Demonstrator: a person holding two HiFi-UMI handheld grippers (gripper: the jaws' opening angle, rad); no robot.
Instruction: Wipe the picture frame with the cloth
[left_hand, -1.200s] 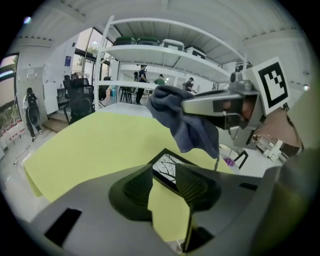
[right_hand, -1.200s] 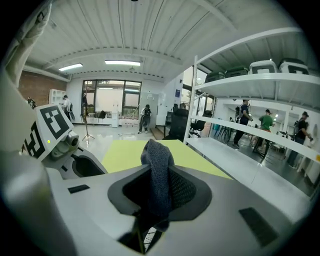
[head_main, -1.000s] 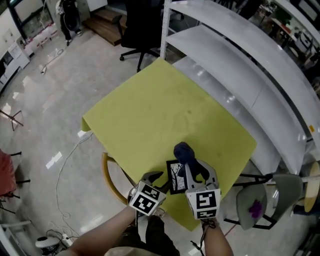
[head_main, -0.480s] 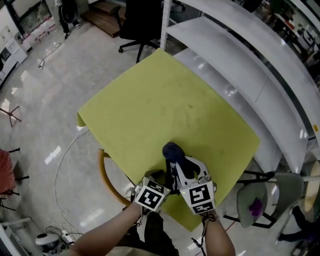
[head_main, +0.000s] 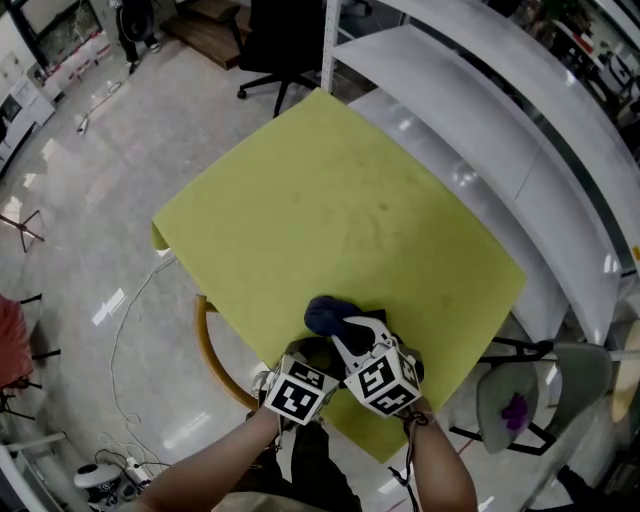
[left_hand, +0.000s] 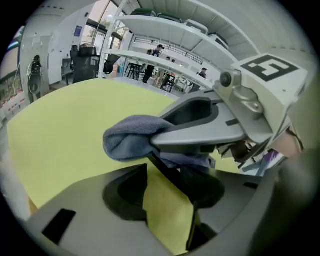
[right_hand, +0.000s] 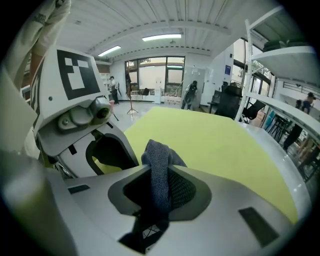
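A dark blue cloth (head_main: 328, 313) is bunched at the near edge of the yellow-green table (head_main: 330, 200). My right gripper (head_main: 345, 328) is shut on the cloth (right_hand: 159, 167), which pokes up between its jaws. That gripper presses low over the spot where the picture frame lay. In the head view the frame is hidden under the cloth and both grippers. My left gripper (head_main: 316, 352) sits just left of it, jaws wide, with bare table showing between them (left_hand: 167, 210). A thin dark edge (left_hand: 167, 173), probably the frame, runs under the cloth (left_hand: 132, 140) by the right gripper's fingers (left_hand: 200, 135).
White shelving (head_main: 480, 110) runs along the table's right side. A black office chair (head_main: 275, 50) stands beyond the far corner. A grey chair (head_main: 520, 405) is at the right, a curved wooden chair back (head_main: 213, 365) at the near left, and a cable (head_main: 130, 330) on the floor.
The right gripper has sunk and swung left with the cloth onto the picture frame, which no longer shows. The left gripper dropped slightly and stays beside it.
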